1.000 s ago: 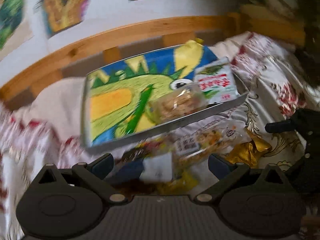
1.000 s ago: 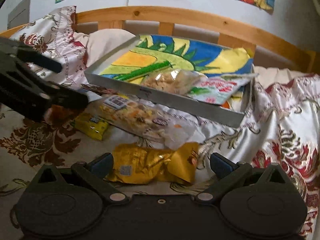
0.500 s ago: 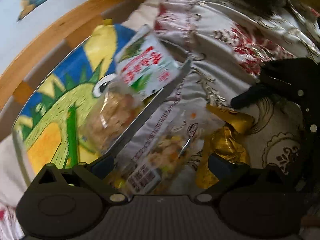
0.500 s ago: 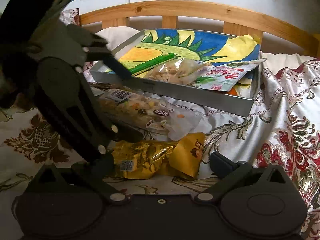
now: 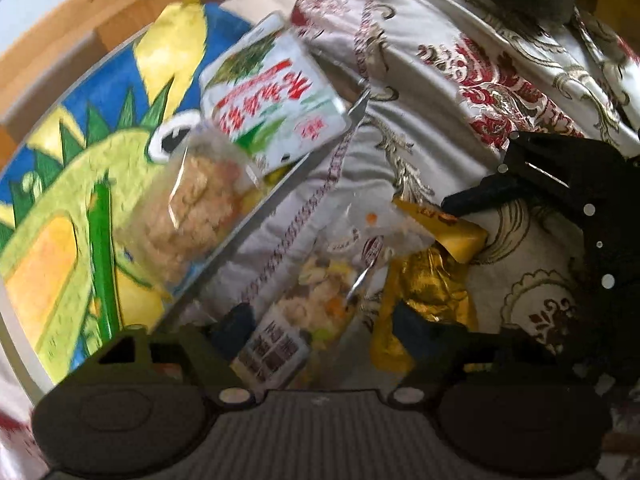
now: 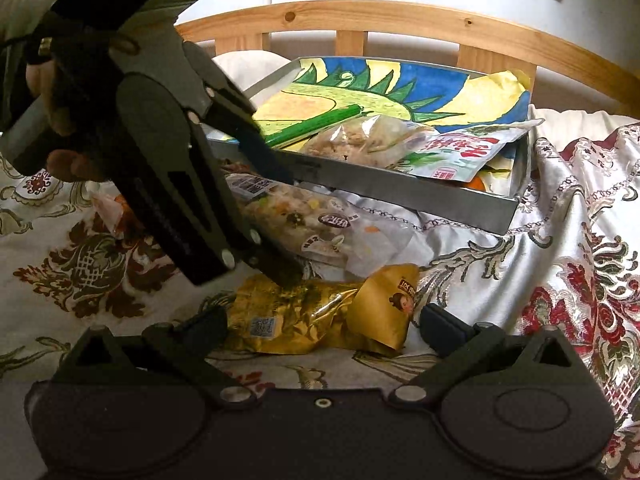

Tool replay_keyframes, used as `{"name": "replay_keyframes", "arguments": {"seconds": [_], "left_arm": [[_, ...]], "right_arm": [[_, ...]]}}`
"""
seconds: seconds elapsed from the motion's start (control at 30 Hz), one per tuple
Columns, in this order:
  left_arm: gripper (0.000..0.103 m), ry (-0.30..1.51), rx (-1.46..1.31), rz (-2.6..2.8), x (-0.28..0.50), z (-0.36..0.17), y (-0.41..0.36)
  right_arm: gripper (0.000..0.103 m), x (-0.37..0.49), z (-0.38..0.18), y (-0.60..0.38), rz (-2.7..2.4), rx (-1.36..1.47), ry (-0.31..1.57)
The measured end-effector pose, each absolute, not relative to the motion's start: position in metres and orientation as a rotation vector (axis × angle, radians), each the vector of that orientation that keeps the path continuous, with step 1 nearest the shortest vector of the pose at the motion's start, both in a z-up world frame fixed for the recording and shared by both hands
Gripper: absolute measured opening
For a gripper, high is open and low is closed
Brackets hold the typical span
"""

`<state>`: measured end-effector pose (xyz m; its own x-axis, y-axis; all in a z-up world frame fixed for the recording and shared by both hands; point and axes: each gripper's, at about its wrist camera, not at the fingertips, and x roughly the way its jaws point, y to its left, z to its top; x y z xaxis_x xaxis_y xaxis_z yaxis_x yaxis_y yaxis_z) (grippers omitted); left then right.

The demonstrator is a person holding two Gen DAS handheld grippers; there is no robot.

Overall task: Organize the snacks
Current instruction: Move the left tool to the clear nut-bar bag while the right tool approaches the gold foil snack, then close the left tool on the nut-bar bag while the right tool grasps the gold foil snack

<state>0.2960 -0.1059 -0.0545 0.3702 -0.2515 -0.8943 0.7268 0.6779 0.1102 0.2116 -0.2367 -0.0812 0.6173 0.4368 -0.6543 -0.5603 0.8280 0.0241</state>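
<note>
A clear pack of mixed snacks [image 5: 320, 300] [image 6: 304, 220] lies on the bedspread, just in front of the metal tray [image 5: 256, 232] [image 6: 400, 196]. My left gripper [image 5: 326, 320] [image 6: 286, 226] points steeply down over it. Its jaws are closing, one finger on each side of the pack, and I see no pad pressing on it. A gold foil pack [image 6: 320, 312] [image 5: 424, 288] lies between the fingers of my open right gripper [image 6: 324, 326], untouched. In the tray lie a clear bag of brown snacks [image 6: 360, 140] [image 5: 200, 208] and a white-green packet [image 6: 460, 152] [image 5: 272, 108].
The tray is lined with a dinosaur drawing and holds a green stick [image 6: 316, 124]. A wooden bed rail [image 6: 360, 12] and pillow stand behind it. The patterned bedspread [image 6: 560, 240] bunches up on the right. A hand [image 6: 60, 120] holds the left gripper. A small wrapper [image 6: 108, 208] lies left.
The left gripper swung in from the left, rolled and tipped down over the clear pack, and its jaws narrowed. The right gripper stayed around the gold pack.
</note>
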Motion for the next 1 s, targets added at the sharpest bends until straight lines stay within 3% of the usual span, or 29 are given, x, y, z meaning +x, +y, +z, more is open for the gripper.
{"name": "replay_keyframes", "arguments": {"seconds": [0.07, 0.43, 0.57, 0.77, 1.0], "left_arm": [[0.059, 1.030, 0.533, -0.628, 0.296, -0.054, -0.102], [0.054, 1.135, 0.243, -0.427, 0.278, -0.049, -0.074], [0.045, 1.127, 0.160, -0.333, 0.257, -0.047, -0.064], [0.043, 1.192, -0.025, -0.263, 0.229, -0.055, -0.045], [0.043, 1.104, -0.258, -0.167, 0.191, -0.058, -0.022]], "right_arm": [[0.102, 0.212, -0.081, -0.236, 0.578, -0.192, 0.699], [0.102, 0.212, -0.081, -0.239, 0.578, -0.179, 0.702], [0.102, 0.210, -0.080, -0.238, 0.572, -0.192, 0.699], [0.100, 0.210, -0.080, -0.240, 0.563, -0.162, 0.699], [0.099, 0.220, -0.076, -0.251, 0.556, -0.022, 0.723]]}}
